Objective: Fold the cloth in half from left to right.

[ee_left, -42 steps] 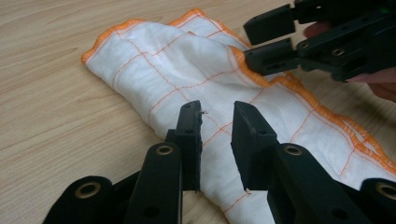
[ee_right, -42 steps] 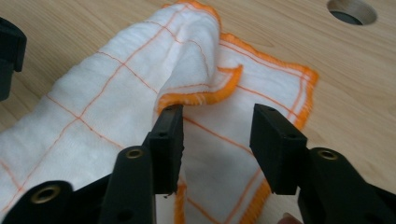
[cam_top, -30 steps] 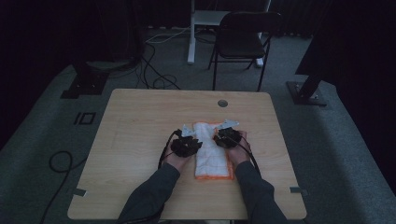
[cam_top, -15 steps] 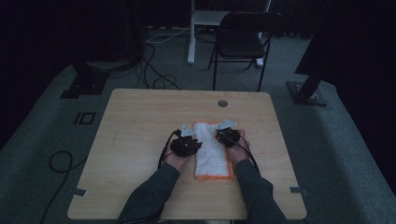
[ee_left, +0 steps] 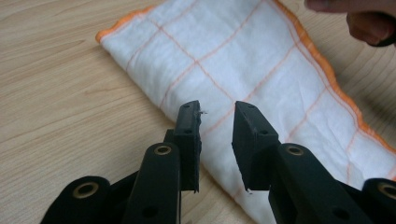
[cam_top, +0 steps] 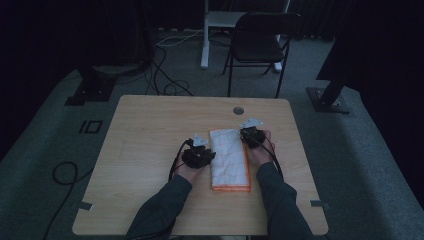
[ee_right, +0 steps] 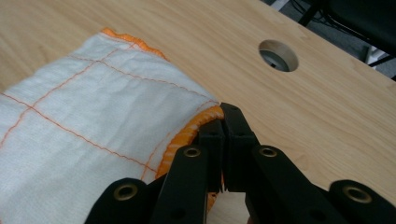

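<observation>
A folded white cloth with an orange grid and orange hem lies lengthwise on the wooden table. My right gripper is at the cloth's far right corner. In the right gripper view its jaws are closed together, pinching the orange hem of the cloth. My left gripper sits at the cloth's left edge. The left gripper view shows it open just above the cloth, with a gap between the pads and no fabric pinched.
A round cable hole is set in the table just beyond the right gripper, also seen as the hole. The hand holding the right gripper shows at the far edge of the cloth. A dark chair stands behind the table.
The right gripper has shifted toward the cloth's far right corner and shut on its hem. The cloth's far end now looks narrower and neater. The left gripper has stayed put.
</observation>
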The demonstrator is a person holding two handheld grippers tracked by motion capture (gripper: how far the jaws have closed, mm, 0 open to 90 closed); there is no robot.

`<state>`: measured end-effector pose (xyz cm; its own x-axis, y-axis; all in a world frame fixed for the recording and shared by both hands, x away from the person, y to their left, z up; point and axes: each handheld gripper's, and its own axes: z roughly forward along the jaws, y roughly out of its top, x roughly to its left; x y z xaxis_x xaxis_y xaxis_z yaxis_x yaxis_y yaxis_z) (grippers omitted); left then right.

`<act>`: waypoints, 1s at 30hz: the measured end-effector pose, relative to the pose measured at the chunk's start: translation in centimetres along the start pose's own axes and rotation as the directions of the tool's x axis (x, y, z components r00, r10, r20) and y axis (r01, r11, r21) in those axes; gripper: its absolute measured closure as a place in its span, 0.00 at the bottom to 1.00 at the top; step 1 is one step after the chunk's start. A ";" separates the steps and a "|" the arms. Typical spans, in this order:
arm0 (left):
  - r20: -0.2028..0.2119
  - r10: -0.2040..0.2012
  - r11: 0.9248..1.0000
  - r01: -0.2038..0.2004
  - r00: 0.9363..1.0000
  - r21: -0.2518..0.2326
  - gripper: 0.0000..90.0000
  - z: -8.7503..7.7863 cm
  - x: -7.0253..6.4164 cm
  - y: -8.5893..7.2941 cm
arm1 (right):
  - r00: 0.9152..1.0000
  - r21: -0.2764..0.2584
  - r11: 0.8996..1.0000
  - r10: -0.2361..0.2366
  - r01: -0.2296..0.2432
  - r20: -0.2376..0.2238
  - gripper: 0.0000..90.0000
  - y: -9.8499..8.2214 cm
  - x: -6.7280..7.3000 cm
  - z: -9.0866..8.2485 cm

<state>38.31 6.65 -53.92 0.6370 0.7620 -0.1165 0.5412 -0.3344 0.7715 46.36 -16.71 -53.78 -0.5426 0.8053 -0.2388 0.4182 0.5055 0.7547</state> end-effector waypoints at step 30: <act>0.018 0.002 1.000 -0.003 1.000 0.020 0.81 0.7 -0.7 -0.6 | 0.969 -0.016 0.969 0.247 -0.247 -0.007 0.73 -0.9 -1.2 0.0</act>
<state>37.94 5.94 -54.75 0.6483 0.7508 -0.1262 0.5501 -0.3474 0.7594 46.68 -18.11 -54.19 -0.4274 0.9031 -0.0409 0.5275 0.2859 0.8000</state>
